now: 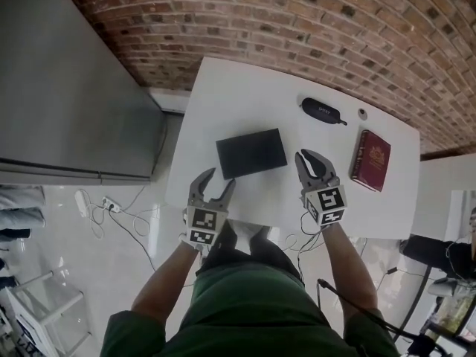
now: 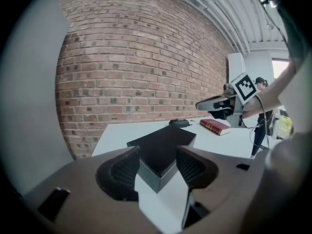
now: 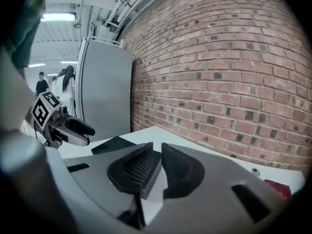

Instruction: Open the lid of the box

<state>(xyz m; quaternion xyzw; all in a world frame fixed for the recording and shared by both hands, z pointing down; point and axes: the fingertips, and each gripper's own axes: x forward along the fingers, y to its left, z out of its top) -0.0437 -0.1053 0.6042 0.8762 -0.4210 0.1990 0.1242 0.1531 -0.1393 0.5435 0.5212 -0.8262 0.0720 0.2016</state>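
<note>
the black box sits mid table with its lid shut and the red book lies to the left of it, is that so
Not quite. The red book lies to the right of the black box, not the left, as the head view shows. The rest holds: the box sits mid table with its lid shut.

Red book (image 1: 370, 160), black case (image 1: 320, 111) on white table (image 1: 223, 103).

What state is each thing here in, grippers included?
box: lid closed, flat on table.
red book: closed, lying flat.
black case: closed.
left gripper: open, aimed at box corner, not gripping.
right gripper: jaws barely apart, empty.
</note>
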